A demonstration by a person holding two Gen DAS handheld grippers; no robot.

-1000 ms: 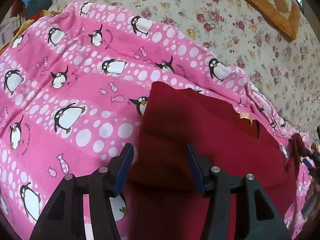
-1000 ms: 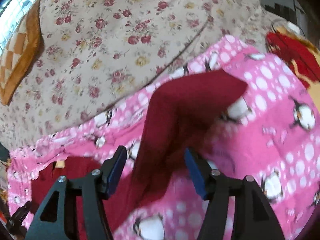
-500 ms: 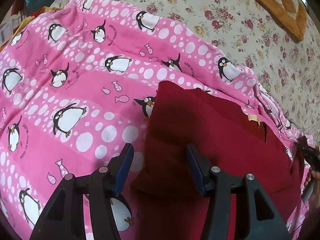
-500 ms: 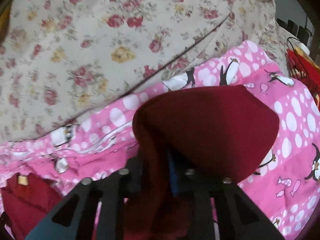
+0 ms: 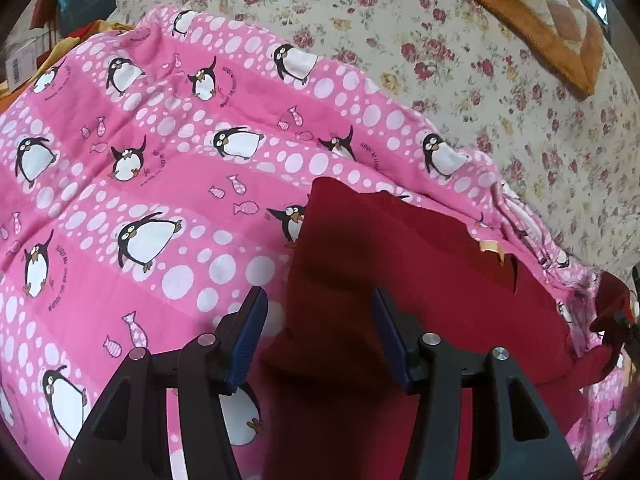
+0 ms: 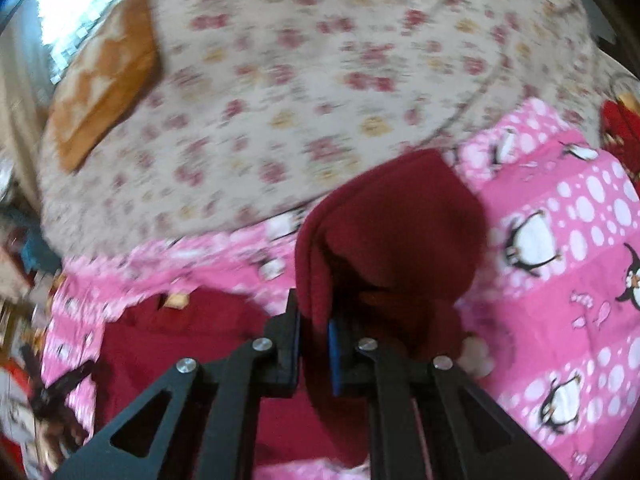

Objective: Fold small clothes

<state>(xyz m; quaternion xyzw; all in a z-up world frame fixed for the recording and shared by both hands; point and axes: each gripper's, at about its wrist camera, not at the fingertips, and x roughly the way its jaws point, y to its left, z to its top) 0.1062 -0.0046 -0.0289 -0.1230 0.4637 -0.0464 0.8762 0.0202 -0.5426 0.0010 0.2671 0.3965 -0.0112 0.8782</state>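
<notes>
A dark red garment (image 5: pixel 400 280) lies on a pink penguin-print blanket (image 5: pixel 160 160). My left gripper (image 5: pixel 320 336) is open and empty, its jaws either side of the garment's near left edge, just above the cloth. In the right wrist view my right gripper (image 6: pixel 314 344) is shut on a fold of the dark red garment (image 6: pixel 392 224) and holds that end lifted off the pink blanket (image 6: pixel 560 260). The rest of the garment lies flat at the lower left of that view, which is blurred.
A cream floral bedspread (image 5: pixel 440 60) lies beyond the blanket, with an orange patterned pillow (image 5: pixel 540 12) at the far right. The same bedspread (image 6: pixel 320 80) and pillow (image 6: pixel 104 80) show in the right wrist view. Red cloth (image 6: pixel 620 132) lies at that view's right edge.
My right gripper closed on the garment's end and has lifted it. My left gripper stays open and has drifted slightly back over the near edge.
</notes>
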